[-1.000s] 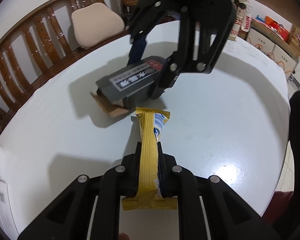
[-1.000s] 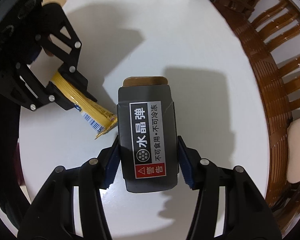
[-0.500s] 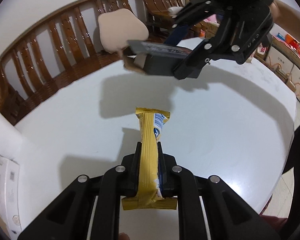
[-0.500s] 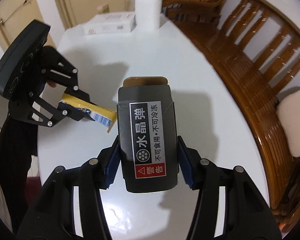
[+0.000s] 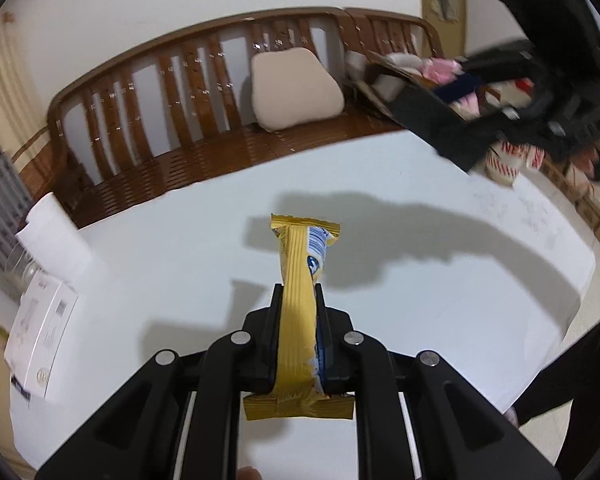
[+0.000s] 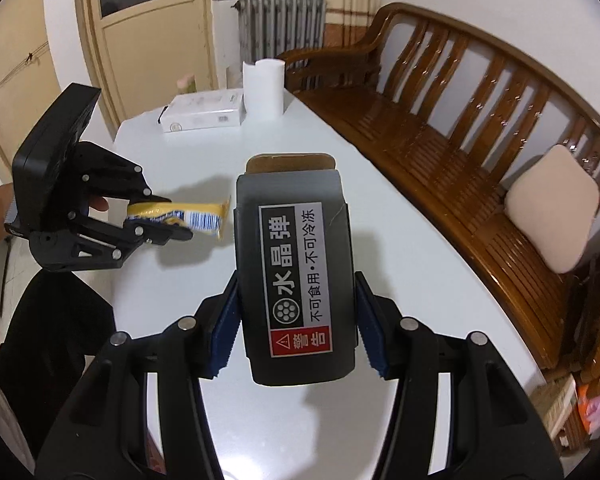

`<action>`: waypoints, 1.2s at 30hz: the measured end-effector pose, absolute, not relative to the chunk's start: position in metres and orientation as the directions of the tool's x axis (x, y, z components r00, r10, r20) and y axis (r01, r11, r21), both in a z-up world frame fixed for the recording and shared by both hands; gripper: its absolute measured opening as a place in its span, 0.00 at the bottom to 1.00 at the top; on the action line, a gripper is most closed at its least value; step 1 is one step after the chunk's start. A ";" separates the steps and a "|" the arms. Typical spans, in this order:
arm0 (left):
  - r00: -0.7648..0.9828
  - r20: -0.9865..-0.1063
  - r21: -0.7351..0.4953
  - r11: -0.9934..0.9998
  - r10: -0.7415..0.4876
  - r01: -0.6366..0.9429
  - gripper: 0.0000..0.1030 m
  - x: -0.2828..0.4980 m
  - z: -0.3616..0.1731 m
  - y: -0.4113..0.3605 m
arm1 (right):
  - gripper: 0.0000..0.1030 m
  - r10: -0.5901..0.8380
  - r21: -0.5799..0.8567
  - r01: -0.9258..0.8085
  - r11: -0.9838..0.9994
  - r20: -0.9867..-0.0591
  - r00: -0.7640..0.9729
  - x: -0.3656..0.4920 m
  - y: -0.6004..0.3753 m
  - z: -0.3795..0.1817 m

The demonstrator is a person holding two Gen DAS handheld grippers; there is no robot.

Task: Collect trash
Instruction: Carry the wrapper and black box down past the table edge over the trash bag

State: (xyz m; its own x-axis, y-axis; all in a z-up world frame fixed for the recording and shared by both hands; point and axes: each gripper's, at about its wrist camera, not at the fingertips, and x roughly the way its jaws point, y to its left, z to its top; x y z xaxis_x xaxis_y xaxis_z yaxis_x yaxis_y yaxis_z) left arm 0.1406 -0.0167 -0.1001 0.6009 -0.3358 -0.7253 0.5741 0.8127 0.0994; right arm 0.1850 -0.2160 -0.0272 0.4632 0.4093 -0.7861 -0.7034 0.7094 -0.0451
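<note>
Above the table (image 6: 300, 420), two grippers hold one yellow wrapper (image 5: 300, 304), one black box (image 6: 296, 280).

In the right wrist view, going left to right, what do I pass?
Left tongs shut on the yellow wrapper → dark box held in the right tongs → beige cushion on the wooden bench.

white table (image 6: 308, 136) taking up the middle of both views | white paper roll (image 6: 262, 89) standing upright at its far end, upper middle of the right wrist frame | flat white box (image 6: 202, 113) lying just left of the roll, looks like they're touching | wooden bench (image 5: 188, 128) sitting behind the table, beige cushion (image 5: 296, 88) leaning on its slats
</note>
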 end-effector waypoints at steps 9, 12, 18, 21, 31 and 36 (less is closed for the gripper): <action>0.665 -0.689 0.037 0.902 -0.289 0.431 0.13 0.102 -0.073 -0.020 | 0.50 0.343 -0.064 -0.580 0.812 -0.752 0.563 0.122 -0.233 -0.008; 0.678 -0.689 0.041 0.921 -0.254 0.386 0.13 0.089 -0.072 -0.021 | 0.50 0.330 -0.048 -0.536 0.843 -0.740 0.586 0.097 -0.242 -0.006; 0.700 -0.683 0.050 0.942 -0.211 0.332 0.13 0.057 -0.067 -0.024 | 0.50 0.286 -0.032 -0.447 0.894 -0.727 0.624 0.055 -0.255 -0.006; 0.714 -0.673 0.048 0.952 -0.193 0.302 0.13 0.038 -0.065 -0.026 | 0.50 0.228 -0.048 -0.379 0.924 -0.725 0.650 0.032 -0.260 -0.009; 0.700 -0.683 0.032 0.949 -0.208 0.313 0.13 -0.038 -0.089 -0.051 | 0.50 0.160 -0.043 -0.268 0.963 -0.707 0.688 -0.055 -0.262 -0.033; 0.656 -0.718 -0.003 0.944 -0.232 0.331 0.13 -0.073 -0.115 -0.060 | 0.50 0.153 -0.039 -0.257 0.966 -0.715 0.682 -0.090 -0.259 -0.055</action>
